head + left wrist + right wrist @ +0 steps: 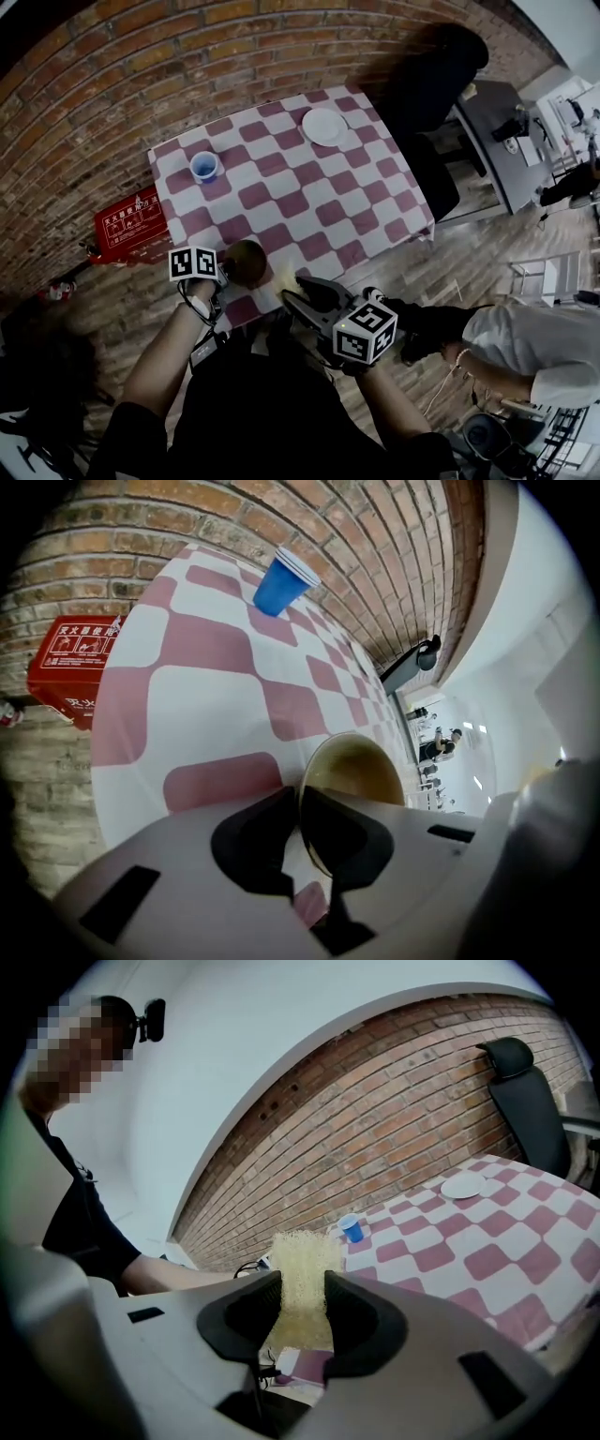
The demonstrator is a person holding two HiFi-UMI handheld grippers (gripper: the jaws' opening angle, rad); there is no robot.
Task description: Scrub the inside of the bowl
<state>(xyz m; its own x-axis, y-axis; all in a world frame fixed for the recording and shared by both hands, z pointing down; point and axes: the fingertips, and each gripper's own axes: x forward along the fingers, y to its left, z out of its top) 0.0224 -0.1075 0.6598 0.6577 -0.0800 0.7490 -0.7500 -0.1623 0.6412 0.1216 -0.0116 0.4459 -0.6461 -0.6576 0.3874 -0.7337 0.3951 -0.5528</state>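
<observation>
A brown bowl (pixel 247 262) is seen at the near edge of the checked tablecloth (pixel 309 187), at about 7 o'clock on the table in the head view. Its rim is clamped by the left gripper (pixel 225 273). In the left gripper view the jaws of the left gripper (pixel 300 829) are pressed narrowly together on that rim, one pad inside the bowl (pixel 361 771) and one outside, and the near part of the bowl is covered by the gripper body. A pale yellow scrubbing pad (pixel 302 1274) is pinched upright between the jaws of the right gripper (pixel 302 1314), with its lower end hidden behind them. In the head view the right gripper (pixel 305 292) is held at 4 o'clock from the bowl, just off the table edge, and the pad can hardly be made out there. A blue cup (pixel 204 166) stands at 10 o'clock on the table and a white plate (pixel 324 126) at 1 o'clock. A red box (pixel 129 223) lies on the floor at 9 o'clock, its print too small to read. A black chair (pixel 441 66) is partly cut off by shadow at 2 o'clock.
</observation>
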